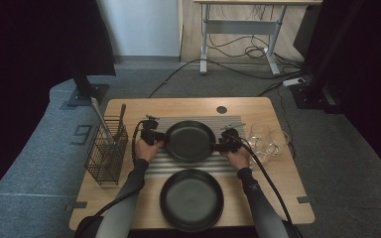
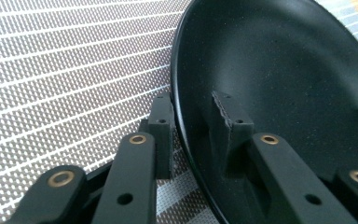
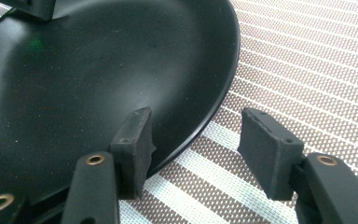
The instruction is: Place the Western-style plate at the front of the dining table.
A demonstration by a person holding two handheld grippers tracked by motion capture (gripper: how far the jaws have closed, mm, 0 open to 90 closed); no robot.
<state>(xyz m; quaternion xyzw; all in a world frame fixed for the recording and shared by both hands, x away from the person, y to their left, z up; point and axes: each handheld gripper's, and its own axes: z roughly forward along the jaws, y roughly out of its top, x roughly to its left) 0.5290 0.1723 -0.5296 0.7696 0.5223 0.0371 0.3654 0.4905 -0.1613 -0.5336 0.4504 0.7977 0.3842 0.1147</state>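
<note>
matt black speckled plate [image 2: 279, 70], woven striped placemat [image 2: 65, 79], light wood counter [image 1: 129, 106], black wire basket [image 1: 105, 153], clear glass cups [image 1: 268, 141], matt plastic tongs [image 3: 200, 149]

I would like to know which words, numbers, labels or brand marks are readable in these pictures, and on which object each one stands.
"9": a large pale figure on the grey floor mat, left of the table; it looks like a nine, but could be another mark.
No writing can be read on the two black plates, the striped placemat, the wire basket, the glasses or the grippers.
</note>
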